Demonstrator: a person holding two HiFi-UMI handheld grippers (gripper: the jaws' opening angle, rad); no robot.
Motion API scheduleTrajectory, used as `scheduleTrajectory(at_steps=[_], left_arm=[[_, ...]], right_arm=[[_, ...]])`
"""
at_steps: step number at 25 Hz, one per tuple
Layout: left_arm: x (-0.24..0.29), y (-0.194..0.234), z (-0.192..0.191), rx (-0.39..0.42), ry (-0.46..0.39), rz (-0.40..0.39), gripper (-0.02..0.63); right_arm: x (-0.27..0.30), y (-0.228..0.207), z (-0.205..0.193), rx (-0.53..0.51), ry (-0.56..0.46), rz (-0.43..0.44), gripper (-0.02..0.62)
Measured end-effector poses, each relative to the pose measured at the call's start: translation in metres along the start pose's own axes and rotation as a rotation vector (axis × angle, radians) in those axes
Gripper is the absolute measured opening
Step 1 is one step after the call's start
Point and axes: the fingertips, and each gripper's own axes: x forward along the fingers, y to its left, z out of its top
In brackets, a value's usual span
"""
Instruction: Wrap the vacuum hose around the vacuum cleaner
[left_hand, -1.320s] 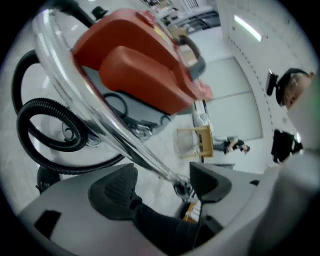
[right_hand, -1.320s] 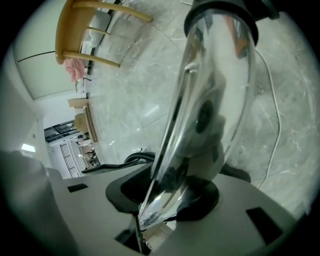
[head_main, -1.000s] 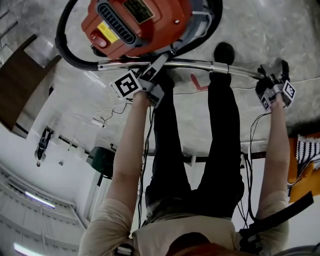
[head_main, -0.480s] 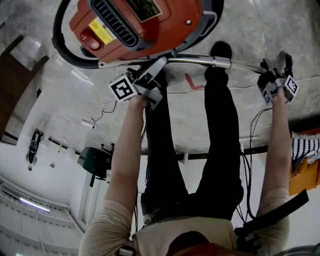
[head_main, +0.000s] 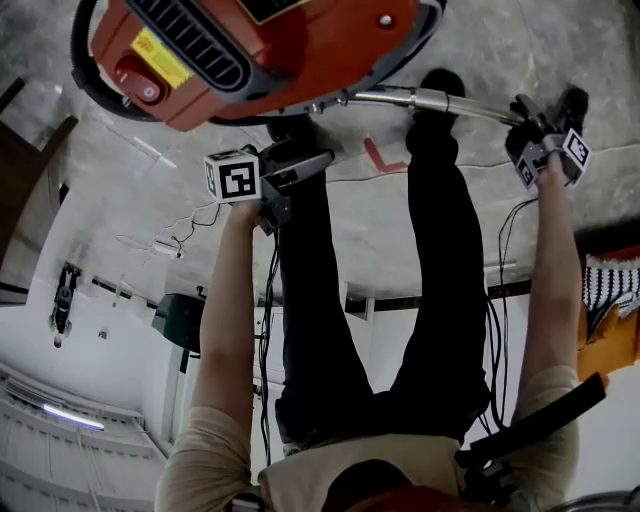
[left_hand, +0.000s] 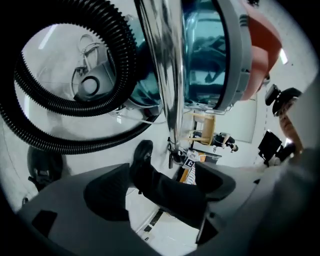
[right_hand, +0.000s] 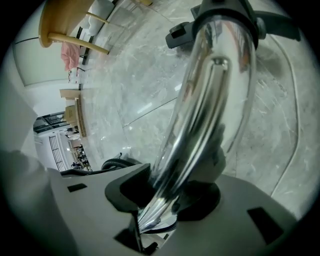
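Note:
The red vacuum cleaner (head_main: 250, 40) fills the top left of the head view, with its black ribbed hose (head_main: 85, 90) looped round it. A chrome wand (head_main: 440, 100) runs from under it to the right. My right gripper (head_main: 535, 135) is shut on the wand's far end; in the right gripper view the wand (right_hand: 200, 125) sits between the pads of that gripper (right_hand: 170, 197). My left gripper (head_main: 300, 180) hangs below the wand and apart from it. Its jaws have just been opening and hold nothing. In the left gripper view the wand (left_hand: 165, 65) and the hose (left_hand: 75, 105) lie beyond the left gripper (left_hand: 160, 185).
The person's black-trousered legs (head_main: 440, 260) and shoes stand under the wand. Thin cables (head_main: 180, 240) and a red mark (head_main: 385, 160) lie on the marble floor. Dark wooden furniture (head_main: 20, 190) is at the left, an orange object (head_main: 610, 335) at the right.
My left gripper has come off the chrome wand, drawn back toward the person and spread its jaws. The right gripper keeps its hold on the wand. The vacuum cleaner now looms larger, shifted left.

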Motion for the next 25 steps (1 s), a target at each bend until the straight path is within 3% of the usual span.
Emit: scheduleTrajectory(at_steps=[5, 9, 12, 15, 21, 25], left_arm=[[0.033, -0.002, 0.010, 0.138, 0.062, 0.008, 0.408], [0.066, -0.014, 0.003, 0.214, 0.155, 0.001, 0.408], [0.074, -0.017, -0.008, 0.283, 0.226, 0.039, 0.408], [0.065, -0.018, -0.019, 0.292, 0.266, 0.053, 0.408], [0.037, -0.014, -0.016, 0.259, 0.241, 0.066, 0.408], [0.022, -0.013, -0.015, 0.273, 0.245, 0.079, 0.408]], right_arm=[[0.019, -0.010, -0.001, -0.051, -0.045, 0.019, 0.155], [0.028, -0.014, -0.010, -0.094, -0.034, -0.058, 0.200], [0.032, -0.013, -0.018, -0.142, 0.013, -0.138, 0.249], [0.026, -0.019, -0.021, -0.186, 0.027, -0.235, 0.287], [0.002, -0.040, -0.019, -0.228, 0.011, -0.447, 0.341], [-0.031, -0.067, -0.032, -0.247, 0.143, -0.561, 0.341]])
